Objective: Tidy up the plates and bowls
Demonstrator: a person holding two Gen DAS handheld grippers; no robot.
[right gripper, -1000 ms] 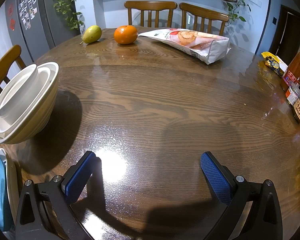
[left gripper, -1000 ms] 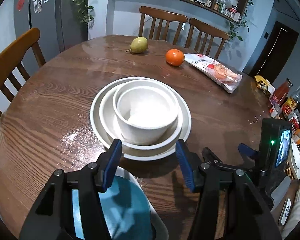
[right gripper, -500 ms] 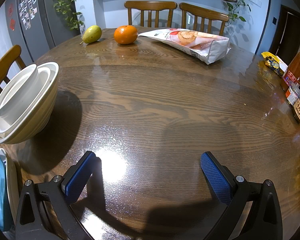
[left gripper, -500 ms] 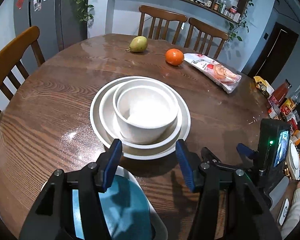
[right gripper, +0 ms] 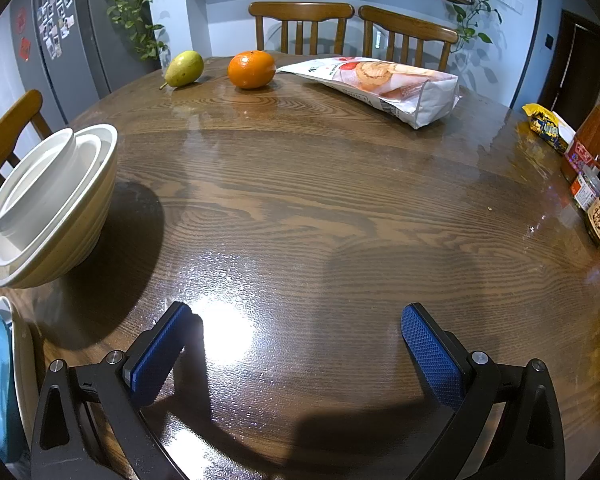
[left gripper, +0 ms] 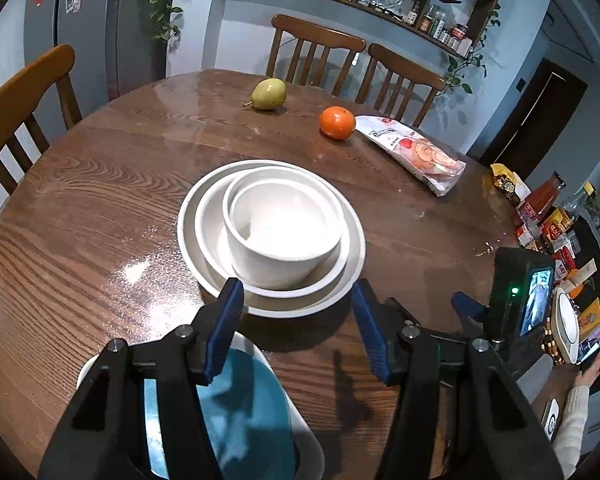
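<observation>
A stack of white nested bowls (left gripper: 284,236) stands mid-table, with the small bowl inside two wider ones; it also shows at the left of the right wrist view (right gripper: 48,208). My left gripper (left gripper: 298,312) is open and empty, hovering just in front of the stack. Below it lies a blue plate (left gripper: 244,412) on a white plate (left gripper: 304,432), partly hidden by the fingers. My right gripper (right gripper: 296,344) is open and empty over bare wood; it also shows at the right of the left wrist view (left gripper: 464,308).
A pear (left gripper: 269,94), an orange (left gripper: 337,123) and a snack bag (left gripper: 416,152) lie at the far side of the round wooden table (right gripper: 320,200). Jars and packets (right gripper: 592,176) crowd the right edge. Wooden chairs (left gripper: 316,52) stand around.
The left wrist view has shifted slightly back and up from the bowl stack. The right gripper has not moved.
</observation>
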